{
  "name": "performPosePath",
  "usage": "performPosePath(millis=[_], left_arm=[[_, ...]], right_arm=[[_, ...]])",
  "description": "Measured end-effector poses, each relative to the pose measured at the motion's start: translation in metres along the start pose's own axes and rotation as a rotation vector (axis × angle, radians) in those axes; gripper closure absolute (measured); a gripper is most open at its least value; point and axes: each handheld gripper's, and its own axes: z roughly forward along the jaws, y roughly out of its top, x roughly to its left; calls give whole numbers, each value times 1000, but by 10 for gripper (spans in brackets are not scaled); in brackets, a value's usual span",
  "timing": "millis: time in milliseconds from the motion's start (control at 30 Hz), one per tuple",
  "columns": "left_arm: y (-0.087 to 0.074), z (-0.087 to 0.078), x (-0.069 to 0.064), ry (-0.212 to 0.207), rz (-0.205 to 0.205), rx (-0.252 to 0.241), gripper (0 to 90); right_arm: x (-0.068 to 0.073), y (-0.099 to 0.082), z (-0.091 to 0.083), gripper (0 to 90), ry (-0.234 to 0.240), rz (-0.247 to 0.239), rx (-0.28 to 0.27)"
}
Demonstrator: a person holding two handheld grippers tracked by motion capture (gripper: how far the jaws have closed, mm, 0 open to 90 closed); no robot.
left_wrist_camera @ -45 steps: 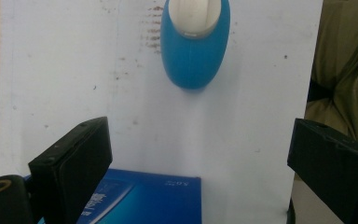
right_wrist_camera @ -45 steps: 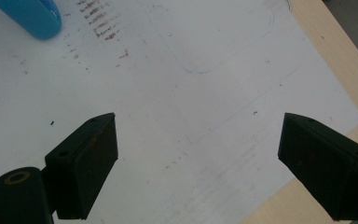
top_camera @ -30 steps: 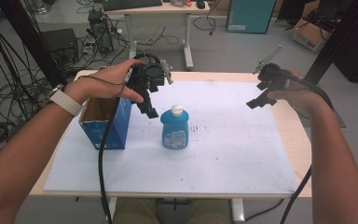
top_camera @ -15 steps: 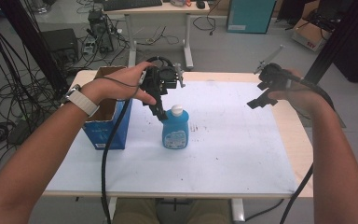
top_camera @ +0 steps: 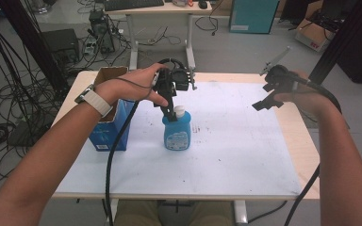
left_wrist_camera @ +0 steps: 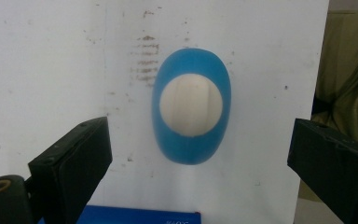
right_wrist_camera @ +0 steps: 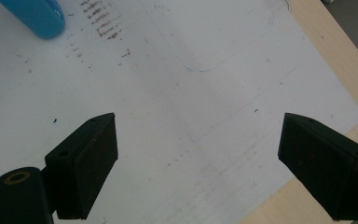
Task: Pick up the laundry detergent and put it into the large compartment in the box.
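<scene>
White paper covers the tabletop (top_camera: 245, 155). The left hand-held gripper (top_camera: 172, 110) hangs right above the blue bottle (top_camera: 176, 134), jaws spread wide either side of its white cap (left_wrist_camera: 191, 105), touching nothing. The bottle stands upright mid-table, just beside the blue box (top_camera: 111, 127). Off to the right, the right hand-held gripper (top_camera: 264, 101) hovers wide and empty.
</scene>
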Motion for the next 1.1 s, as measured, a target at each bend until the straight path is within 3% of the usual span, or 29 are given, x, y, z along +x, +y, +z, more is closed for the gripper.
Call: performPosePath(millis=[600,1100], left_arm=[[12,10,0,2,13,-2,70],[13,20,1,0,18,-10,70]], right_arm=[[0,-3,-1,118,-1,5,4],[0,-3,-2,118,-1,10,5]])
